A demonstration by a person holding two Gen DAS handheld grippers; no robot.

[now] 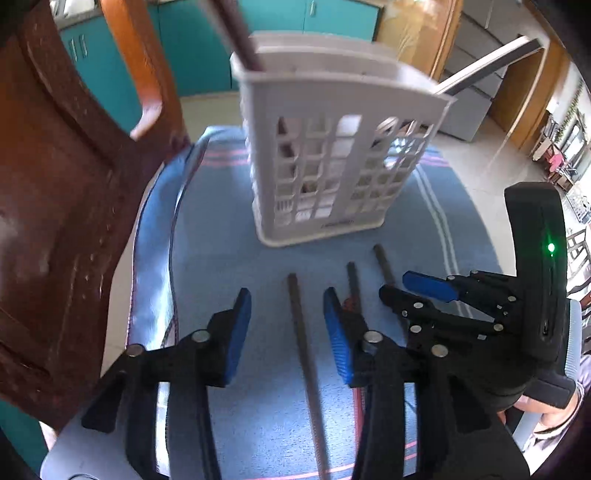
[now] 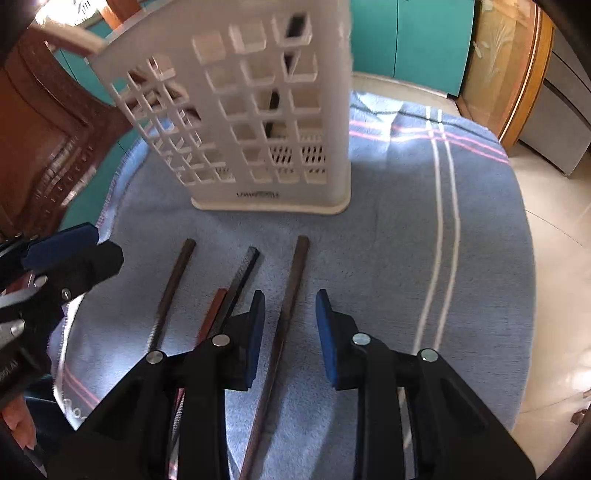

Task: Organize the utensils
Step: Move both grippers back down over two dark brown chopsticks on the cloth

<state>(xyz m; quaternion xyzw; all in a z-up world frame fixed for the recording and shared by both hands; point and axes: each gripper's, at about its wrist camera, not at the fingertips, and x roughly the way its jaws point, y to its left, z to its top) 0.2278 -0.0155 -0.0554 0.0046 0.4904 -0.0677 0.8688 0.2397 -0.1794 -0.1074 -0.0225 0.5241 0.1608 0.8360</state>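
Note:
A white slotted utensil holder [image 1: 325, 155] stands on a blue towel [image 1: 229, 258]; it also shows in the right wrist view [image 2: 258, 122]. A dark chopstick [image 1: 240, 33] sticks out of its top. Several dark chopsticks lie on the towel in front of it. My left gripper [image 1: 286, 328] is open, its fingers astride one chopstick [image 1: 306, 362]. My right gripper [image 2: 290, 332] is open over another chopstick [image 2: 284, 321]. Two more dark chopsticks [image 2: 173, 284] and a reddish one [image 2: 210, 317] lie to its left. The right gripper also shows in the left wrist view [image 1: 417, 291].
A brown wooden chair back [image 1: 62, 184] rises at the left of the towel. Teal cabinets [image 1: 207, 44] stand behind. Pale floor tiles [image 2: 554, 258] lie to the right, beyond the towel's edge.

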